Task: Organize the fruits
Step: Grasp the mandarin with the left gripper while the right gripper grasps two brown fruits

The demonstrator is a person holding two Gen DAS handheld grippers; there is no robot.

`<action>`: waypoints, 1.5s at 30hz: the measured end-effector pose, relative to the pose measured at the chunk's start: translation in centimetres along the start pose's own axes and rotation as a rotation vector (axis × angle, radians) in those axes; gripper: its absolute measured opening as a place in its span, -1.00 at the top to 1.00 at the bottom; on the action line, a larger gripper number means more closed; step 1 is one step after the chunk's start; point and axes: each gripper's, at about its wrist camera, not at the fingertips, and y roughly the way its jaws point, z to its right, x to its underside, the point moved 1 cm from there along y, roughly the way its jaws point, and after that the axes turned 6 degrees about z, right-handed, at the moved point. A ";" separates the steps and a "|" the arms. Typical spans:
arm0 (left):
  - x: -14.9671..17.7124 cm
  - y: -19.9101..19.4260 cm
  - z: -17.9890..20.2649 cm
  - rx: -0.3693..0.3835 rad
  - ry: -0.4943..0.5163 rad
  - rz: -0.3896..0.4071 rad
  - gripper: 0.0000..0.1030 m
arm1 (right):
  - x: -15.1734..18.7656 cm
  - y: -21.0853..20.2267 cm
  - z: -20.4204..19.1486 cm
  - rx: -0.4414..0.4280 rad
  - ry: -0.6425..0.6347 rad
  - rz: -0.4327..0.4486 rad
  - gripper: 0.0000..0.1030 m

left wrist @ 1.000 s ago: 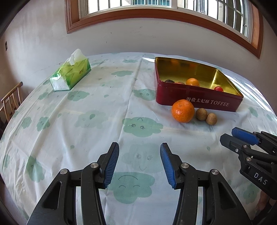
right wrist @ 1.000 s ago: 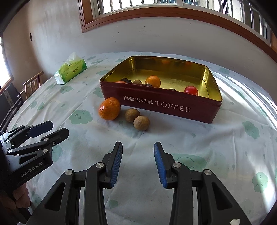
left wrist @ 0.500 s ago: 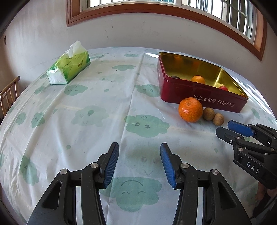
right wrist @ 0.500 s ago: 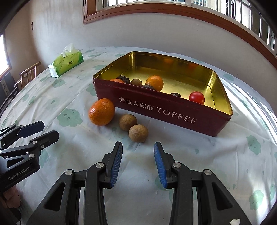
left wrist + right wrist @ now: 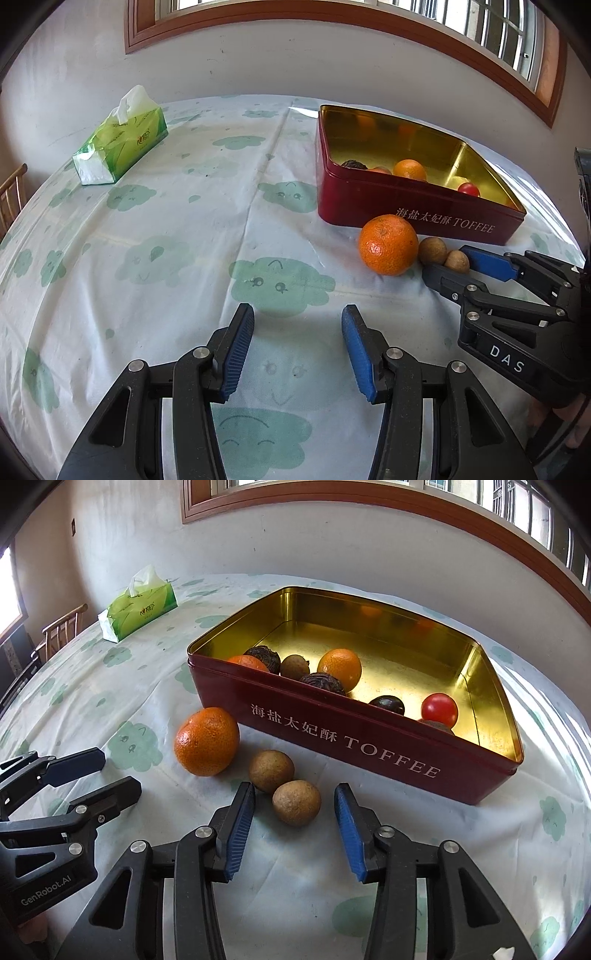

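In the right wrist view, the right tool sits low in the frame with its jaws opening; the nearer round brown fruit lies between the blue pads, which do not touch it. A second round brown fruit rests just above and left of it, touching it, and a large orange tangerine stands left of that, beside the dark red rectangular toffee tin with a gold inside. The tin, at mid-frame, holds two smaller oranges, a red tomato, dark wrinkled fruits and a brown one. In the left wrist view, the left tool is released, its jaws apart over the cloud-printed cloth of the worktop, holding nothing. A green tissue pack lies upper left.
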 end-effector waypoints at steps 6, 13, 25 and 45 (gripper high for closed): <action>-0.3 0.5 0.9 0.010 0.015 0.000 0.01 | -0.3 0.3 -0.3 -0.007 -0.007 0.001 0.27; -0.3 0.7 1.5 0.014 0.023 0.000 0.01 | -0.1 0.1 -0.1 0.001 0.004 0.002 0.31; -0.5 0.6 3.5 0.046 0.044 0.008 0.01 | 1.6 -1.5 2.9 0.062 0.094 0.003 0.31; -1.5 2.0 6.3 0.066 0.076 0.009 0.01 | 3.8 -3.5 8.3 0.169 0.199 0.001 0.30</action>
